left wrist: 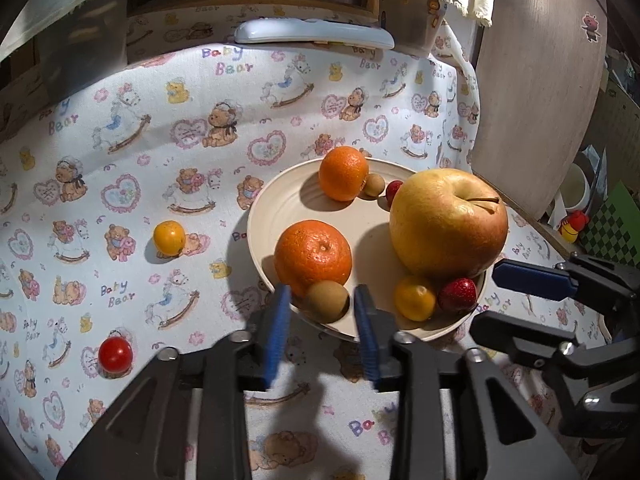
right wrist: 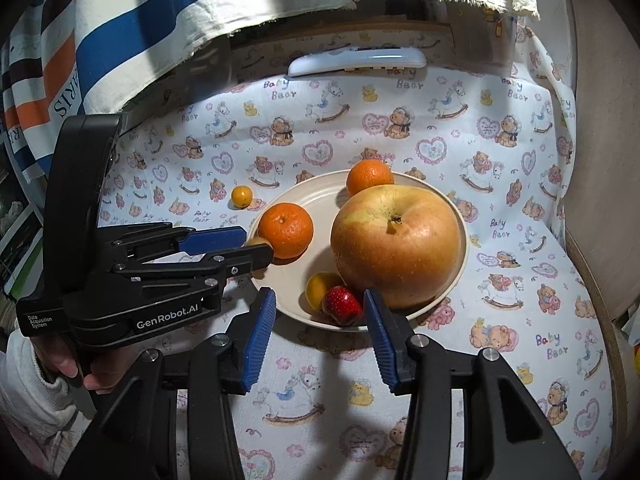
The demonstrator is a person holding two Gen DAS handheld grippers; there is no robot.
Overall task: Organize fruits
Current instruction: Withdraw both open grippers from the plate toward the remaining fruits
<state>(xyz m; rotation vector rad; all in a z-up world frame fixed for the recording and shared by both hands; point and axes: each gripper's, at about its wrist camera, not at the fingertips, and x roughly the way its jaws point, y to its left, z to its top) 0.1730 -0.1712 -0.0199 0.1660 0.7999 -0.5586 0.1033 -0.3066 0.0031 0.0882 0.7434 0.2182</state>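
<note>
1. Left wrist view: the left gripper (left wrist: 322,300) hangs over the near rim of the cream plate (left wrist: 280,204), its blue-padded jaws apart and empty. A small brown fruit (left wrist: 327,301) lies in the plate between the fingertips; whether the pads touch it cannot be told.
2. Same view, plate contents: a large apple (left wrist: 448,222), a near mandarin (left wrist: 313,256) touching the brown fruit, a far mandarin (left wrist: 343,173), a yellow tomato (left wrist: 415,298) and a red strawberry-like fruit (left wrist: 457,295) tucked under the apple. Two more small fruits sit behind the apple, partly hidden.
3. Same view, outside the plate: a yellow cherry tomato (left wrist: 169,238) and a red cherry tomato (left wrist: 115,355) rest on the bear-print tablecloth (left wrist: 160,152) to the left, well apart. The right gripper (left wrist: 508,304) enters at the right edge, jaws spread.
4. Right wrist view: the right gripper (right wrist: 320,300) is open and holds nothing, aimed at the plate's near rim, with the red fruit just ahead between its fingertips. The left gripper comes in from the left, tips at the plate's left edge beside the near mandarin.
5. Same view: a white remote control (right wrist: 356,62) lies at the far end of the table.
</note>
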